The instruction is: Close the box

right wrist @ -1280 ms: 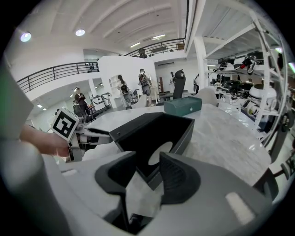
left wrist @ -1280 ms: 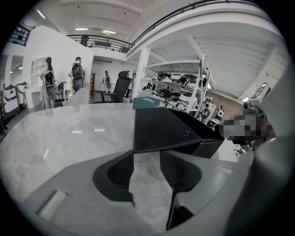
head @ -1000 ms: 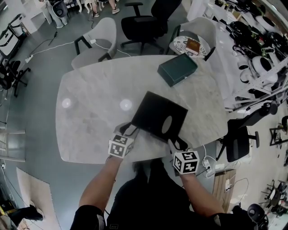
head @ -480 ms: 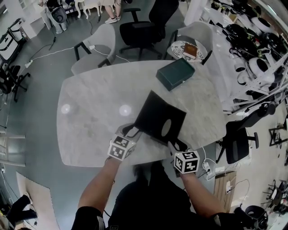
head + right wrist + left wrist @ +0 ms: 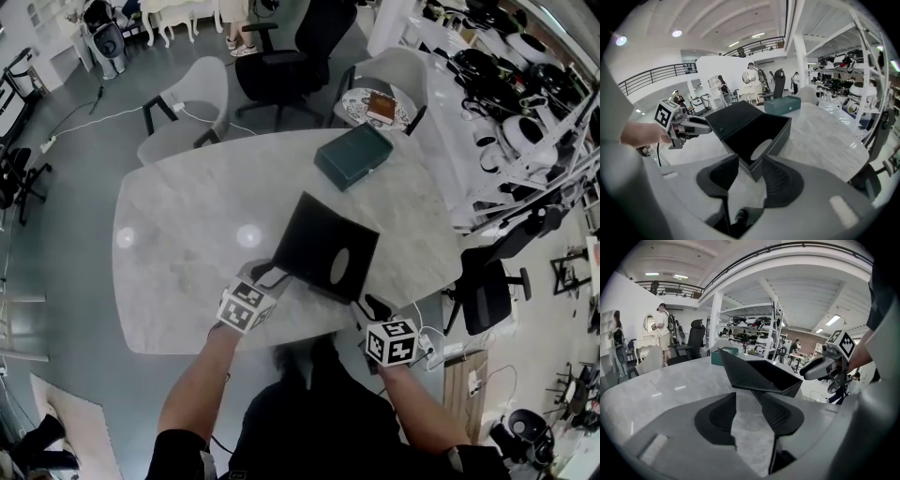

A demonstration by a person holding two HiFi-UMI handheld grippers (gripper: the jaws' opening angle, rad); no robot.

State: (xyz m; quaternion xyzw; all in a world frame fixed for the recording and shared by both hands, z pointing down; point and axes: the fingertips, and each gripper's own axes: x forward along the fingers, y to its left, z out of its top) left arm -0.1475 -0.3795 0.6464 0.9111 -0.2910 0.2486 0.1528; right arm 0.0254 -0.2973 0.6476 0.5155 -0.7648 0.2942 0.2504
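A black box (image 5: 325, 251) stands open on the marble table (image 5: 178, 244), with a pale oval showing inside. In the right gripper view its lid (image 5: 727, 118) is tilted up on the left side of the box (image 5: 761, 136). My left gripper (image 5: 263, 276) is open at the box's near left corner. In the left gripper view the lid edge (image 5: 740, 371) lies just beyond the left gripper (image 5: 748, 397). My right gripper (image 5: 368, 303) is open at the near right corner. There the box's corner sits between the tips of the right gripper (image 5: 751, 165), which is not squeezing it.
A dark green case (image 5: 353, 156) lies at the table's far side. Grey chairs (image 5: 186, 103) and a black office chair (image 5: 281, 66) stand behind the table. Another black chair (image 5: 487, 291) is at the right, beside racks of equipment (image 5: 525, 112).
The head view has shifted a little. Both grippers stay at the box's near corners, and the box has not visibly moved.
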